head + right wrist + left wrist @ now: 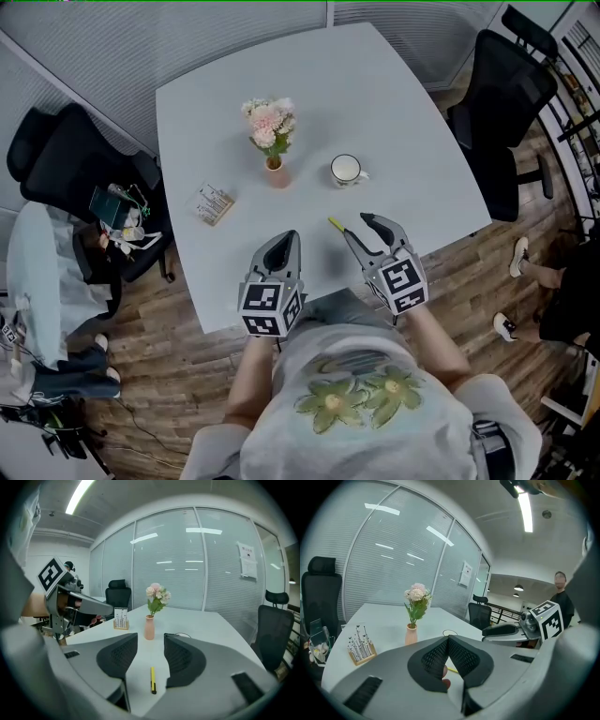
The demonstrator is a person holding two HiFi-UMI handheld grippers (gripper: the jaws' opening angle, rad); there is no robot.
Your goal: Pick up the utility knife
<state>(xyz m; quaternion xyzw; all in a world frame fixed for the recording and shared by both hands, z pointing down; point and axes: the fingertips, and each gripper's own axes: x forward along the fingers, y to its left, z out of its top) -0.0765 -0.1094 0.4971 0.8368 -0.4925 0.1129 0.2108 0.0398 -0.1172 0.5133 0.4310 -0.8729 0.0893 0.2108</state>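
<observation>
Slim yellow utility knife (pixel 152 679); matte white table (pixel 394 122)

Your right gripper (pixel 150 637) has its jaws spread. The table (pixel 403 122) between them is free apart from the utility knife (pixel 152 680), which lies in line with the gap and touches neither jaw. Farther ahead, the flower vase (pixel 149 627) stands in the path, with the mug (pixel 347 170) to its right. The card holder (pixel 215 203) stands ahead-left of your left gripper (pixel 284 240). Bare table separates both grippers.
</observation>
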